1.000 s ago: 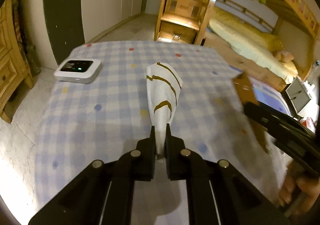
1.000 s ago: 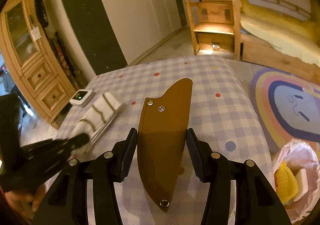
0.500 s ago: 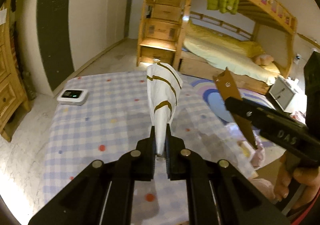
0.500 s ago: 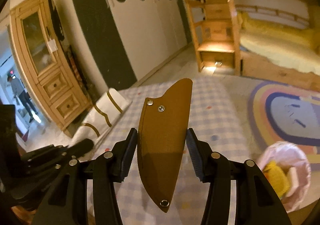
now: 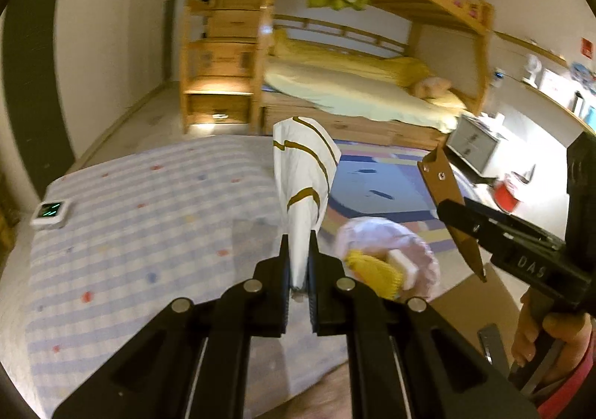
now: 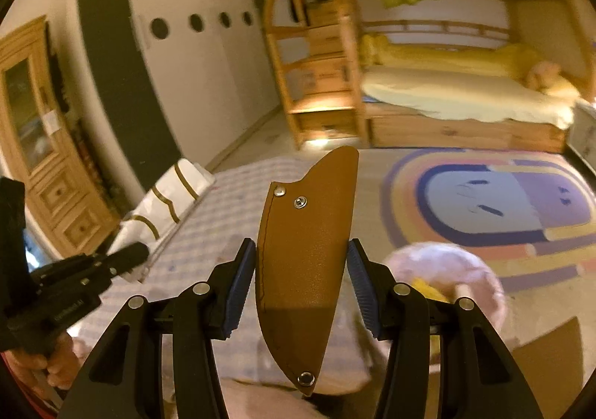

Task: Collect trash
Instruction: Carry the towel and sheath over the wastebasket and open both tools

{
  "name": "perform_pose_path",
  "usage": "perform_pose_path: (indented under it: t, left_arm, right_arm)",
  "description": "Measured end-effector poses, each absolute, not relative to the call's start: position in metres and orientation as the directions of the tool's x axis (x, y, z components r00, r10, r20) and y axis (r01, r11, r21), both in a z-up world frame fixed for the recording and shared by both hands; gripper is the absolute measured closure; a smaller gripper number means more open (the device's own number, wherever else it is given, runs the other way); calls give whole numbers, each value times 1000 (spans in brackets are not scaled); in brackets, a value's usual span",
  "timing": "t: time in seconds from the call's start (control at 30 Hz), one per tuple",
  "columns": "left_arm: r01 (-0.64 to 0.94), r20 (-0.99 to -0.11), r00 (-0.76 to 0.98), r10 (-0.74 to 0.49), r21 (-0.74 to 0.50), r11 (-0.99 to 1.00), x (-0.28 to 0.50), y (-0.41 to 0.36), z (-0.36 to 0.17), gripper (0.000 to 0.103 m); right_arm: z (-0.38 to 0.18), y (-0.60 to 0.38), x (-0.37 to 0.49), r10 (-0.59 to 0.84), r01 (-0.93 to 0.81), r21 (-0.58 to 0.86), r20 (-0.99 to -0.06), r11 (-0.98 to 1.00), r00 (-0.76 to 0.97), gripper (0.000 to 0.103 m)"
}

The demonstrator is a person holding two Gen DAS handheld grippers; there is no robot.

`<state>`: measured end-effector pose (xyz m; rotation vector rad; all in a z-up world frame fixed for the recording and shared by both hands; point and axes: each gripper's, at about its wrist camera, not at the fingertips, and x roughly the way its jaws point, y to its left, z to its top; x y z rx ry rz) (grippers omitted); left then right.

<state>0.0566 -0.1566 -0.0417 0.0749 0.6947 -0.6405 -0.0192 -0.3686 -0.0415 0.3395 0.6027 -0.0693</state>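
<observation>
Wrapper (image 5: 303,195) pinched in left jaws | sheath (image 6: 305,262), apparently gripped, between right jaws

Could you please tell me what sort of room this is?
Most likely a child's bedroom: a wooden bunk bed with yellow bedding, a wooden drawer staircase beside it, and a colourful cartoon-face rug.

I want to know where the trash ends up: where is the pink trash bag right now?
The pink trash bag sits on the floor past the checked table's edge, beside the rug; in the right wrist view it lies lower right.
</observation>
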Motion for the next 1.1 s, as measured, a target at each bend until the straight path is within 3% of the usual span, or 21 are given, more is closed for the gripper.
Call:
perform_pose_path:
  t: [0.33, 0.67, 0.77, 0.83, 0.87, 0.9, 1.1]
  left_arm:
    - [719, -670, 438, -600, -140, 681, 48, -277, -73, 97]
    - [735, -723, 366, -586, -162, 658, 72, -349, -103, 95]
    - [734, -729, 356, -584, -168, 658, 82, -357, -105, 78]
    - [727, -728, 359, -584, -174, 664, 87, -357, -104, 38]
    - [721, -721, 367, -587, -178, 670, 89, -356, -103, 36]
    - [716, -712, 372, -596, -188, 672, 89, -352, -102, 36]
    - [681, -698, 434, -570, -159, 714, 87, -331, -93, 35]
  right_arm:
    - [-82, -451, -53, -90, 360, 309, -636, 880, 767, 52]
    - [-129, -503, -38, -71, 419, 364, -680, 832, 730, 52]
    - [-138, -513, -27, -68, 431, 388, -674, 815, 735, 50]
    - [-145, -522, -21, -63, 442, 411, -672, 797, 738, 43]
    - [-148, -526, -19, -58, 446, 423, -671, 789, 739, 31]
    - [-149, -528, -18, -59, 456, 430, -674, 779, 736, 29]
    - [-143, -522, -35, -67, 485, 435, -689, 758, 722, 29]
